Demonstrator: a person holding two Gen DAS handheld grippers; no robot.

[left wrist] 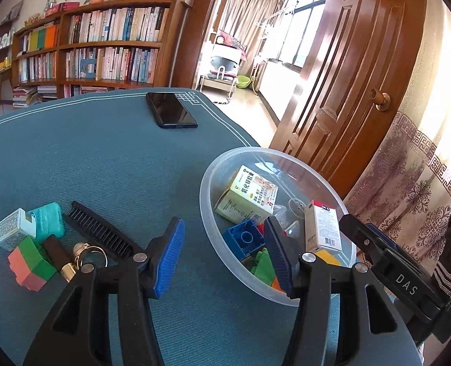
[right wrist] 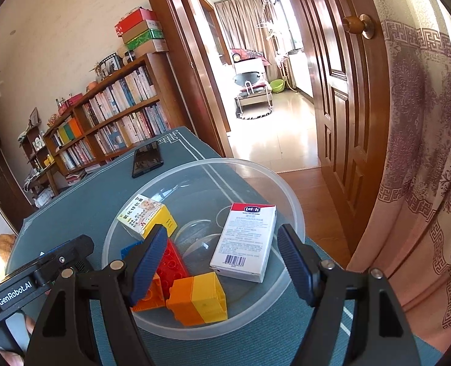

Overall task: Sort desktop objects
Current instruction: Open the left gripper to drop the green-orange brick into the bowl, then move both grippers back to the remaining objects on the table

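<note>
A clear plastic bowl (left wrist: 213, 210) (right wrist: 292, 210) stands at the table's right edge. It holds a yellow medicine box (left wrist: 250, 195) (right wrist: 146, 213), a white and red box (left wrist: 324, 228) (right wrist: 246, 241), and several toy bricks: blue (left wrist: 243, 239), red (right wrist: 175, 262), orange and yellow (right wrist: 201, 297). My left gripper (left wrist: 225, 256) is open and empty over the bowl's near left rim. My right gripper (right wrist: 222, 259) is open and empty above the bowl; it also shows in the left wrist view (left wrist: 378, 244). On the mat at left lie a teal floss box (left wrist: 48, 221), a white box (left wrist: 12, 231), pink and green bricks (left wrist: 30, 263), a black comb (left wrist: 99, 233) and a brown tube with a key ring (left wrist: 64, 259).
A black phone (left wrist: 170, 109) (right wrist: 146, 158) lies at the far side of the blue-green mat (left wrist: 103, 164). The table edge runs just right of the bowl, with a curtain (right wrist: 423, 183) and a wooden door (left wrist: 347, 76) beyond. A bookshelf (left wrist: 103, 45) stands behind the table.
</note>
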